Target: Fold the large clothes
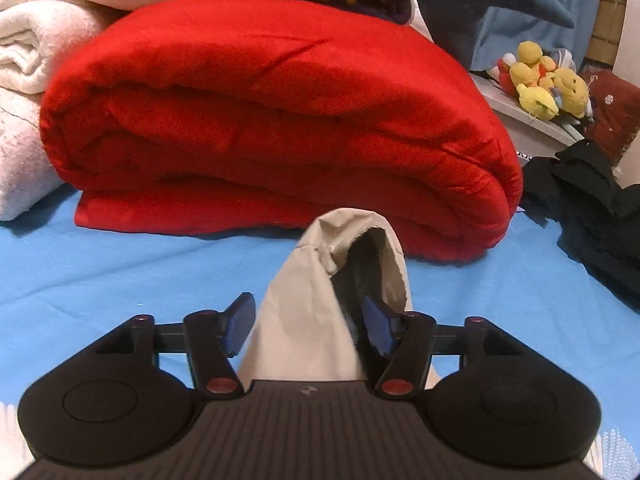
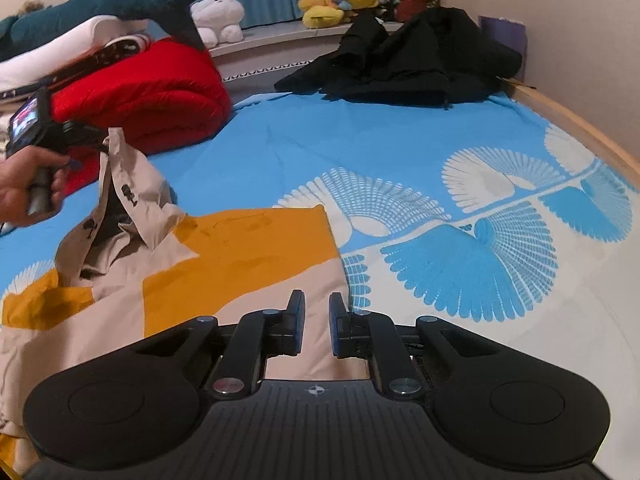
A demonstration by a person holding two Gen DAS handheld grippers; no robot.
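Left gripper [image 1: 308, 324] gaping around the beige jacket [image 1: 320, 312], pads apart from cloth. Right gripper [image 2: 316, 324] narrowed over the hem, clamping nothing. Red quilt [image 1: 276, 120] at twelve o'clock.

Both my wrist views are evenly lit by soft indoor light; I can't tell where it comes from. The red quilt [image 1: 276, 128] is so saturated that its folds nearly wash into one colour, and it throws a soft dark shadow onto the blue sheet [image 1: 100, 264] beneath. The black clothes [image 2: 404, 56] lose all detail. Fisheye bending is strong: the bed rail [image 2: 580, 128] curves, and the corners go dark. In my right view the hand [image 2: 24, 196] at the left edge is smeared by motion blur. Elsewhere the focus is fair, slightly soft.
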